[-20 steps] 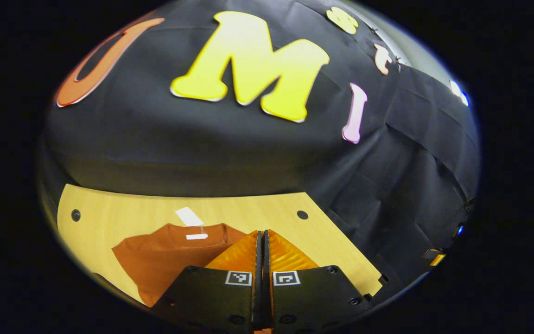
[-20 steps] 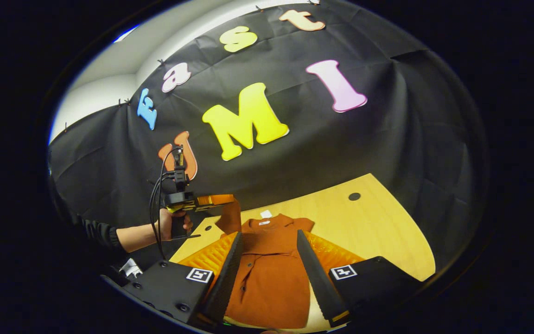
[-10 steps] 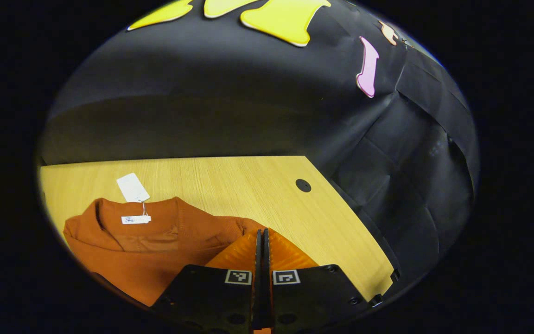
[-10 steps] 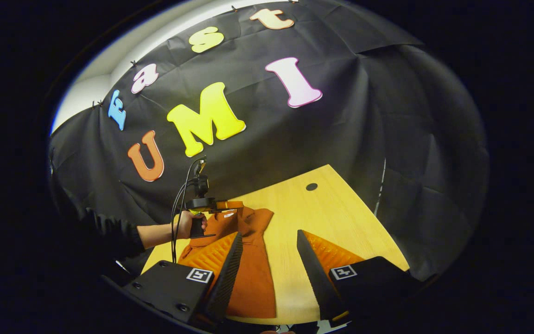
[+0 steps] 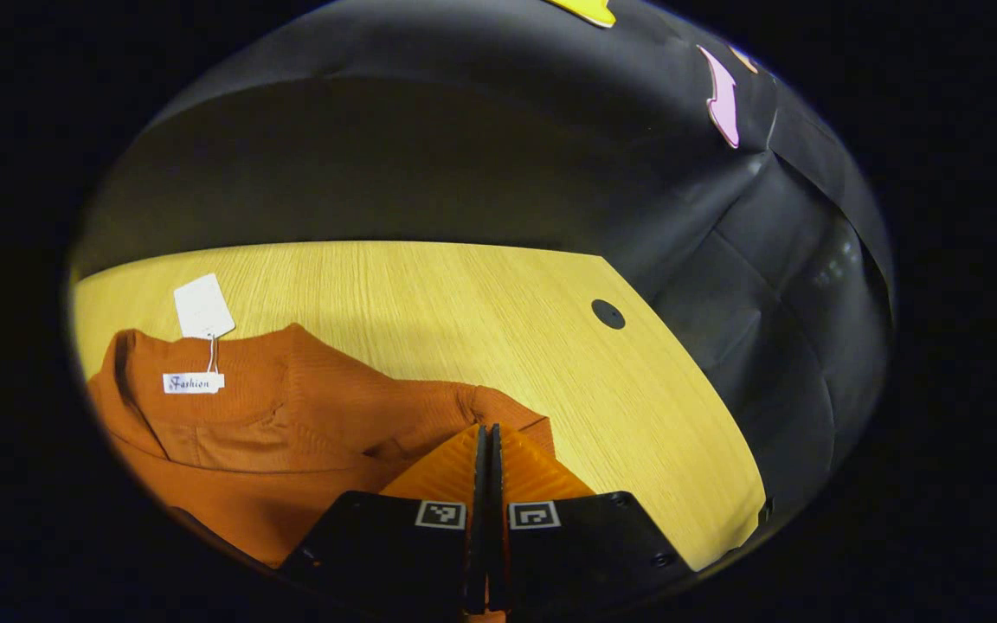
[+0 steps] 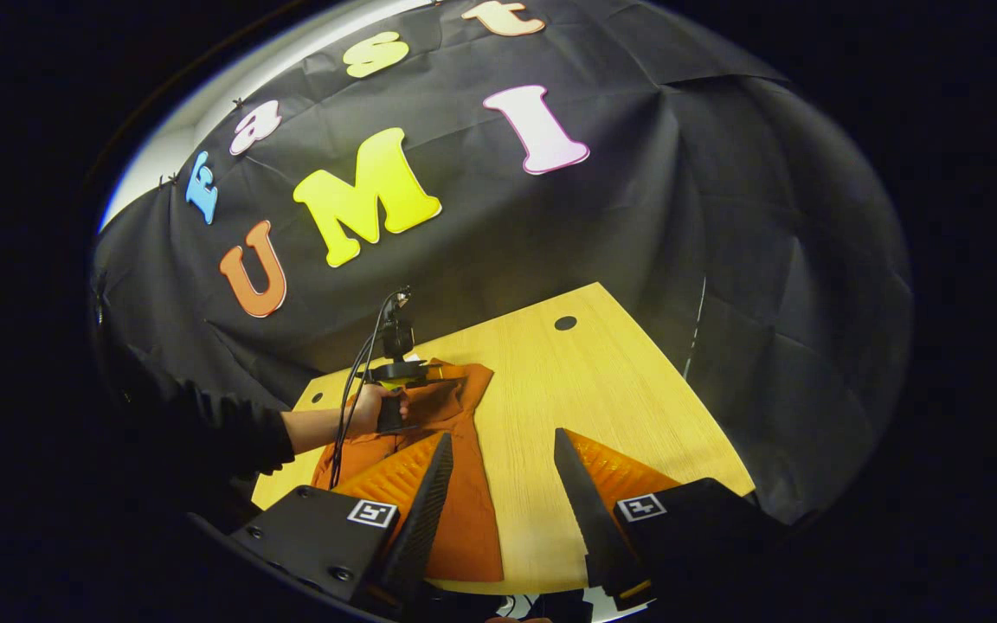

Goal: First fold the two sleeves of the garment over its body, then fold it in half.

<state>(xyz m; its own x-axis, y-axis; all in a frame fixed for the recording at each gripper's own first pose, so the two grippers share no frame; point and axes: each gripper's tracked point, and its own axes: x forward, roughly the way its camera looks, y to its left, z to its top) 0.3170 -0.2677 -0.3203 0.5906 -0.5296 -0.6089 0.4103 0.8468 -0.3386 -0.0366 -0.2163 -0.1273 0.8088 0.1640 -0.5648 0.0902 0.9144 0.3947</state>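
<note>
- In the left gripper view, the left gripper has its two fingers pressed together with no gap; whether a fold of cloth is pinched between them cannot be told from here.
- Just past its tips lies the rust-orange garment, its collar toward the left of that view and a rounded fold of sleeve touching the fingertips.
- A white hang tag rests on the table beside the collar, and a small sewn label sits inside the neckline.
- In the right gripper view, the right gripper is wide open and holds nothing, hovering above the near edge of the table.
- The garment lies on the table's left part in that view, its hem partly behind one finger.
- Farther off, a hand with a dark sleeve holds the left gripper low over the garment's upper part.
- A round hole marks the table's far corner.
</note>
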